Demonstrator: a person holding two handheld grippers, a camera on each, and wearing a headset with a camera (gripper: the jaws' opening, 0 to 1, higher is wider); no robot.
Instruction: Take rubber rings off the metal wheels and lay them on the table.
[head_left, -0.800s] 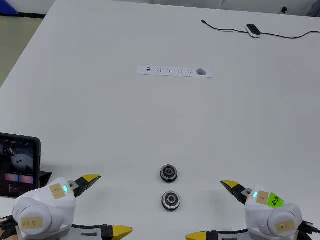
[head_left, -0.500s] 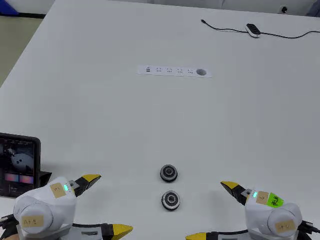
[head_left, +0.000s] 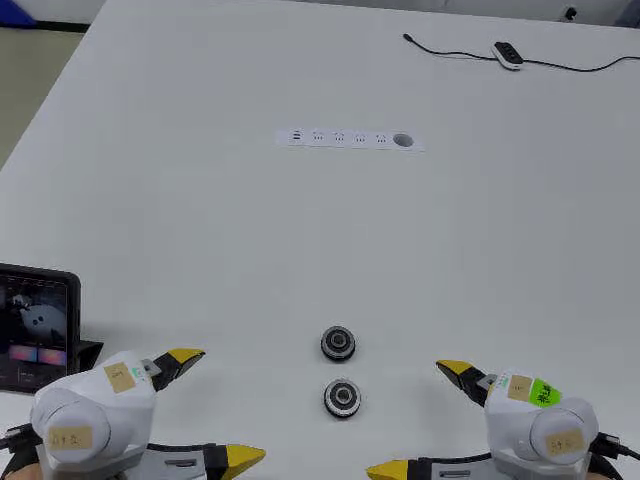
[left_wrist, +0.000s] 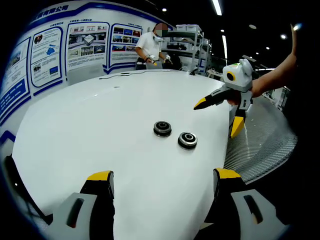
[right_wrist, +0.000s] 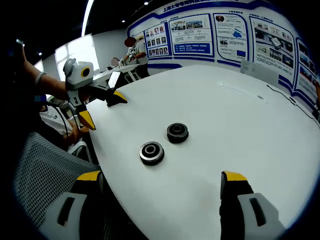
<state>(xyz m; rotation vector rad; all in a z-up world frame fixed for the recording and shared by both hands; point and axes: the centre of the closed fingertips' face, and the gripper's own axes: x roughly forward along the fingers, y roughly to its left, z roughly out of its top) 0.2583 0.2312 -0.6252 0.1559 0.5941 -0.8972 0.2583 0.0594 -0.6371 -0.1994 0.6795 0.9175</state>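
Two small metal wheels with black rubber rings lie flat on the white table, the far wheel (head_left: 338, 344) just behind the near wheel (head_left: 342, 398). My left gripper (head_left: 215, 408) stands open at the table's near edge, left of the wheels, with nothing between its yellow-tipped jaws. My right gripper (head_left: 420, 418) stands open to the right of them, also empty. In the left gripper view the far wheel (left_wrist: 162, 128) and near wheel (left_wrist: 187, 140) lie ahead, with the right gripper (left_wrist: 217, 116) beyond. In the right gripper view the near wheel (right_wrist: 151, 152) and far wheel (right_wrist: 177, 132) lie ahead.
A white power strip (head_left: 349, 141) lies mid-table. A black cable with a small remote (head_left: 507, 55) runs along the far right. A tablet (head_left: 35, 329) stands at the left edge near my left gripper. The table's front edge (head_left: 310, 470) is right by both grippers.
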